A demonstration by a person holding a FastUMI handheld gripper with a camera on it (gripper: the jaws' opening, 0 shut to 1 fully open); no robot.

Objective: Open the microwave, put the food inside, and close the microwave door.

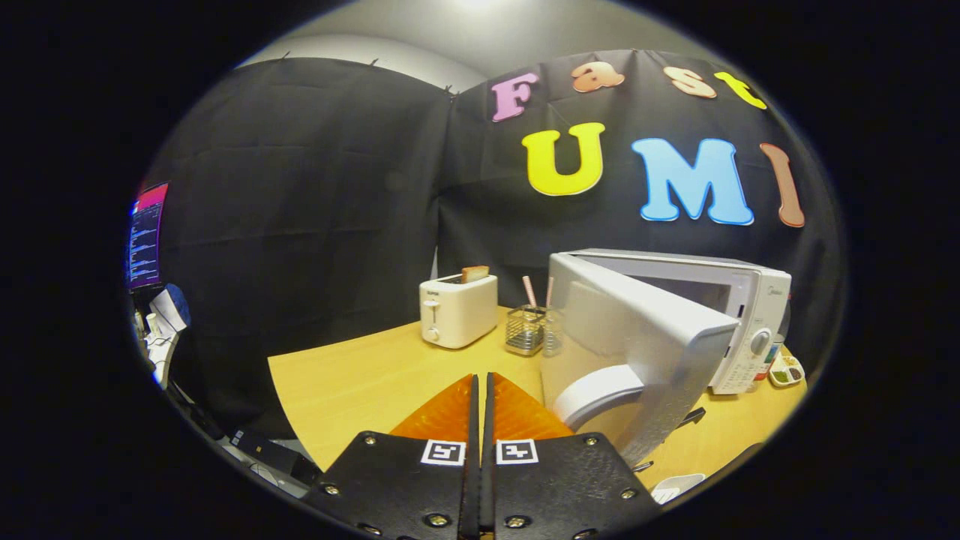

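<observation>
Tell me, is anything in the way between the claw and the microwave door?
Nothing visible is. The claw is shut on nothing, over the bare wooden table. The open microwave door swings out just ahead of it, to the side. The toaster and wire basket stand farther back, off that path.

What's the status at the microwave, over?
Gripper shut, nothing held, just left of the microwave door. Door swung open, microwave beyond it. Toaster and wire basket further back, clear of the door.
</observation>
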